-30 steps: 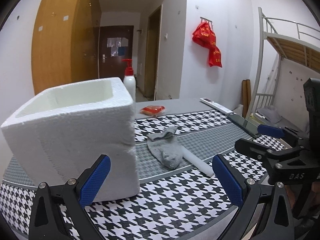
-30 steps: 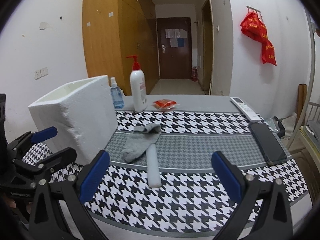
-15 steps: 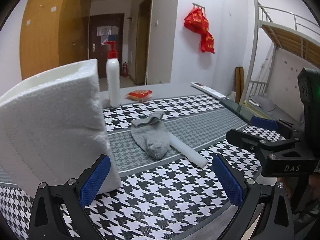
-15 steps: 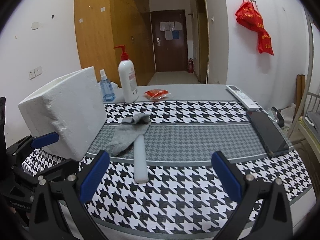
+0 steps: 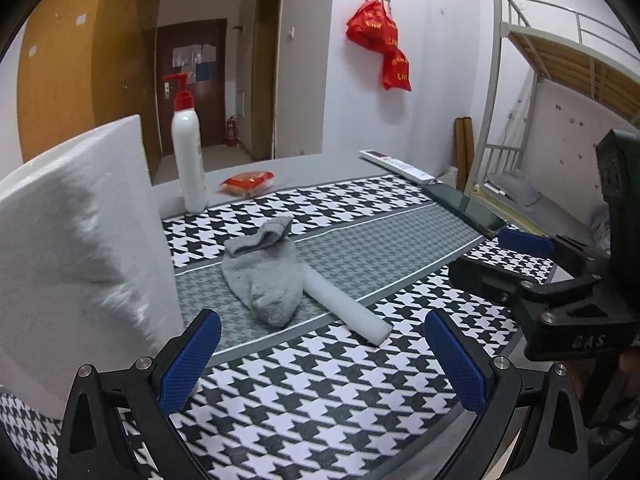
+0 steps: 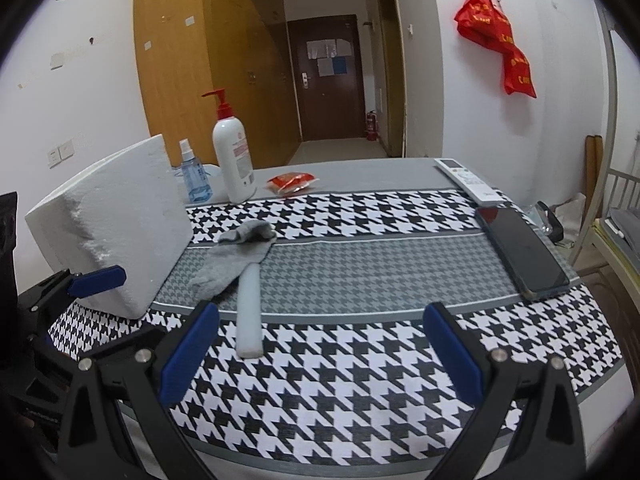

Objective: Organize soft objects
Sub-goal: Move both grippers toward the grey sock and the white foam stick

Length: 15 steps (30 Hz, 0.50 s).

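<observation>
My left gripper [image 5: 322,356] spread wide and empty over the houndstooth tablecloth [image 5: 320,408], my right gripper [image 6: 320,354] likewise wide, grey sock [image 5: 266,276] lying mid-table overlapping a white foam stick [image 5: 346,304], white foam box [image 6: 116,232] just left of them.

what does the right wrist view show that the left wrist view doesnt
Only the right wrist view shows the small blue spray bottle, standing between the foam box and the pump bottle, plus wall switches at left.

Only the left wrist view shows the bunk bed frame at right.

Both show the grey sock overlapping the white foam stick, the red packet, remote, phone, red bag on the wall, and each other's open gripper: left gripper, right gripper.
</observation>
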{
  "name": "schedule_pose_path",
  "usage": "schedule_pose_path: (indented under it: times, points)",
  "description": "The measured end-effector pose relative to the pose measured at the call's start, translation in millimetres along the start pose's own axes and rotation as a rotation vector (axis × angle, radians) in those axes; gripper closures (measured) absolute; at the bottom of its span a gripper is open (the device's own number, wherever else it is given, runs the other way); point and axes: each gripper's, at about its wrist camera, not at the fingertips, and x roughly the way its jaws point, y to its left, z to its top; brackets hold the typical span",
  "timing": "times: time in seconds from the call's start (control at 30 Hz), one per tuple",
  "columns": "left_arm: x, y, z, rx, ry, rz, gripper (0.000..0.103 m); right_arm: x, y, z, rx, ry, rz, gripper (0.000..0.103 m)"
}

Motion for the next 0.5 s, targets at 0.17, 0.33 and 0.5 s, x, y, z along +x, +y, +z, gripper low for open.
schedule_pose_path:
  times: [0.17,0.33,0.5]
  points:
    - [11.0,-1.1,5.9,-0.003,0.008,-0.002,0.001,5.5,-8.7,0.4,0.022,0.008,-0.005,0.0]
    - [19.6,5.1,8.2,-0.026,0.016,0.034,0.001,14.2,-15.9,-0.5,0.027,0.03,-0.012,0.0]
    - [22.3,12.4,10.1,-0.058,0.01,0.097,0.001,20.7,-16.1,0.7,0.021,0.041,0.001,0.0]
